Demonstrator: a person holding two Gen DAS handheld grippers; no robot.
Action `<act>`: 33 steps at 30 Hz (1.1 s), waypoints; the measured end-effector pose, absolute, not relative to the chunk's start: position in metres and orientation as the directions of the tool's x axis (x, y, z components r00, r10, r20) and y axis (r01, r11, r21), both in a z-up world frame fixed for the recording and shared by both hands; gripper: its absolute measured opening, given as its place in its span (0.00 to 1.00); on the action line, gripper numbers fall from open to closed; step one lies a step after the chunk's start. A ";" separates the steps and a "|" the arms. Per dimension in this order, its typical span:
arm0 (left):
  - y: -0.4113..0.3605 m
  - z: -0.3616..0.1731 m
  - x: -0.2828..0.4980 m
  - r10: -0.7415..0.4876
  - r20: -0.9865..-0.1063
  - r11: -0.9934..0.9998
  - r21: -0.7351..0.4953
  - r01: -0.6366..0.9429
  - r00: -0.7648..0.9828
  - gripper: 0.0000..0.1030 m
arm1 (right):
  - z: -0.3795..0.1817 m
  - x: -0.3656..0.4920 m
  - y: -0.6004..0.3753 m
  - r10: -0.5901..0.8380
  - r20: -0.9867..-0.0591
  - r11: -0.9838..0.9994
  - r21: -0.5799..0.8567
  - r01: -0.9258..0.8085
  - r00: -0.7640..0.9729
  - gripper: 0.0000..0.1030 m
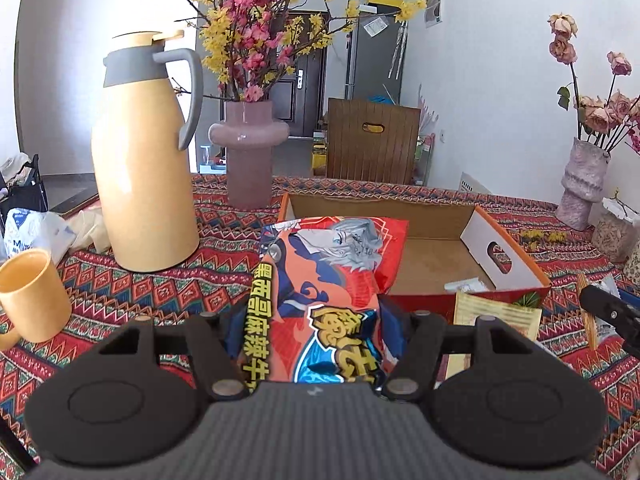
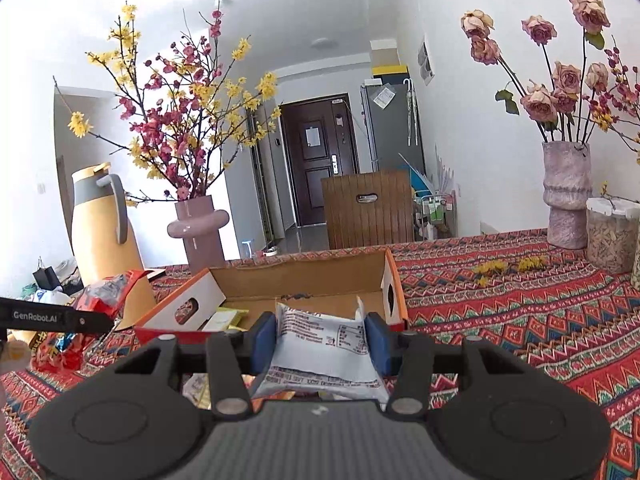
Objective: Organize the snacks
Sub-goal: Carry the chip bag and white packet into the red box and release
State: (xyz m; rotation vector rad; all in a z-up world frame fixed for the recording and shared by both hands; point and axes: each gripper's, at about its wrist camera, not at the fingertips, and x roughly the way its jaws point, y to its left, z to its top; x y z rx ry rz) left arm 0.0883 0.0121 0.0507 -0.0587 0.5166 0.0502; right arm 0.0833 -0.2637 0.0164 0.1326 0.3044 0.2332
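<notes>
Left wrist view: the left gripper point(image 1: 316, 332) has its jaws pinching an orange snack bag point(image 1: 320, 280) across its lower half; the bag stands up and leans forward, its top reaching over the near-left corner of the cardboard box point(image 1: 508, 256).
Right wrist view: the right gripper point(image 2: 320, 340) has its blue pads point(image 2: 265, 340) pressed on both sides of a white snack packet point(image 2: 320, 340), held level just short of the box's near wall.
Landmark: the open cardboard box sits on the counter point(image 2: 520, 320), which is covered with a patterned cloth; its tall end walls have hand holes, so the easy entry is over the lower near edge.
Already inside the box: yellow packets point(image 2: 230, 317) lie flat at its near-left corner.
Likely reason for the holds: both snacks are gripped by their sides and raised, probably to clear the rim and drop in.
Left of the box: a yellow thermos jug point(image 1: 144, 168) and a pink vase point(image 1: 248, 148) with blossom branches.
Step judged: carrying, neither snack released yet.
</notes>
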 end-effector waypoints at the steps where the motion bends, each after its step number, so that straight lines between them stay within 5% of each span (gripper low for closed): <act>1: 0.010 0.054 0.093 0.035 -0.488 0.997 -0.038 -0.061 0.872 0.63 | 0.020 0.090 -0.263 0.248 -0.269 0.965 0.159 -0.211 0.931 0.47; 11: -0.006 0.068 0.141 0.055 -0.451 0.996 -0.031 -0.078 0.891 0.63 | 0.041 0.161 -0.250 0.260 -0.250 0.962 0.148 -0.228 0.933 0.47; 29: -0.004 0.016 0.211 0.123 -0.467 0.990 -0.008 -0.144 0.876 0.63 | 0.004 0.243 -0.230 0.230 -0.387 0.972 0.134 -0.193 0.893 0.47; 33: -0.006 0.012 0.210 0.108 -0.467 0.992 -0.010 -0.127 0.878 0.67 | -0.001 0.244 -0.229 0.205 -0.412 0.978 0.124 -0.168 0.888 0.56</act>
